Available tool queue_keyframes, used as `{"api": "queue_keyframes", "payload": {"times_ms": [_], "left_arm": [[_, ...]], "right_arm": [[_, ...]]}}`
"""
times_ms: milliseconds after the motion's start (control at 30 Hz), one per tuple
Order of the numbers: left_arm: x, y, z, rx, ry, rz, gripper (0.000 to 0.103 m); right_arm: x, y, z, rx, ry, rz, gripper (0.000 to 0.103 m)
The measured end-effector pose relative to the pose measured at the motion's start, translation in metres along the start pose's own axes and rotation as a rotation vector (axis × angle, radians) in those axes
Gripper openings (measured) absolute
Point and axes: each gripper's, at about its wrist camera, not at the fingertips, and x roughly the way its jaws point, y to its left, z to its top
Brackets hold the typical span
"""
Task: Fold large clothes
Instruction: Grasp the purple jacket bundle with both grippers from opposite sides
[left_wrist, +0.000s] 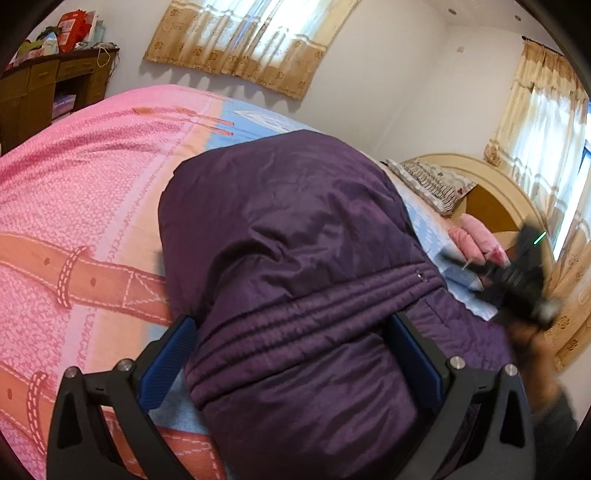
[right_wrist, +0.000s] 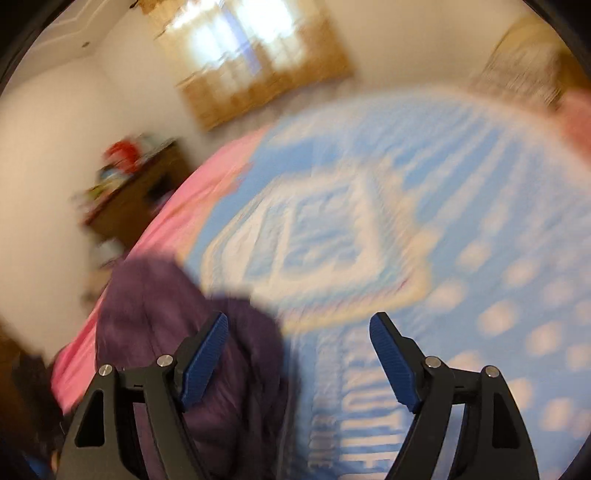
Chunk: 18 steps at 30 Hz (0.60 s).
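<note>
A purple quilted jacket (left_wrist: 288, 258) lies folded into a thick bundle on the bed. My left gripper (left_wrist: 293, 350) straddles its near end with jaws spread wide. One blue pad (left_wrist: 170, 362) stands beside the jacket's left edge, the other against its right side, with no visible squeeze. In the blurred right wrist view my right gripper (right_wrist: 299, 354) is open and empty above the blue part of the bedcover (right_wrist: 424, 221). The jacket (right_wrist: 159, 314) sits to its lower left. The left wrist view shows the right gripper (left_wrist: 461, 267) as a dark blur right of the jacket, held by a hand (left_wrist: 535, 343).
The bedcover is pink with brown belt prints (left_wrist: 74, 192) on the left. A patterned pillow (left_wrist: 432, 181), a folded pink item (left_wrist: 476, 236) and a curved headboard (left_wrist: 517, 199) lie at the right. A cluttered wooden desk (left_wrist: 44, 88) stands beyond the bed.
</note>
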Motion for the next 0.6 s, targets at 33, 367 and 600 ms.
{"api": "queue_keyframes", "payload": {"times_ms": [33, 367, 600], "left_arm": [[0.0, -0.002, 0.0, 0.003, -0.003, 0.01, 0.103], [-0.006, -0.008, -0.002, 0.045, -0.022, 0.076, 0.103], [0.001, -0.02, -0.006, 0.084, -0.026, 0.107, 0.103]], "right_arm": [[-0.007, 0.017, 0.009, -0.048, -0.001, -0.07, 0.079], [0.072, 0.065, -0.038, -0.004, 0.168, 0.209, 0.079], [0.092, 0.024, -0.056, 0.138, 0.137, 0.287, 0.079]]}}
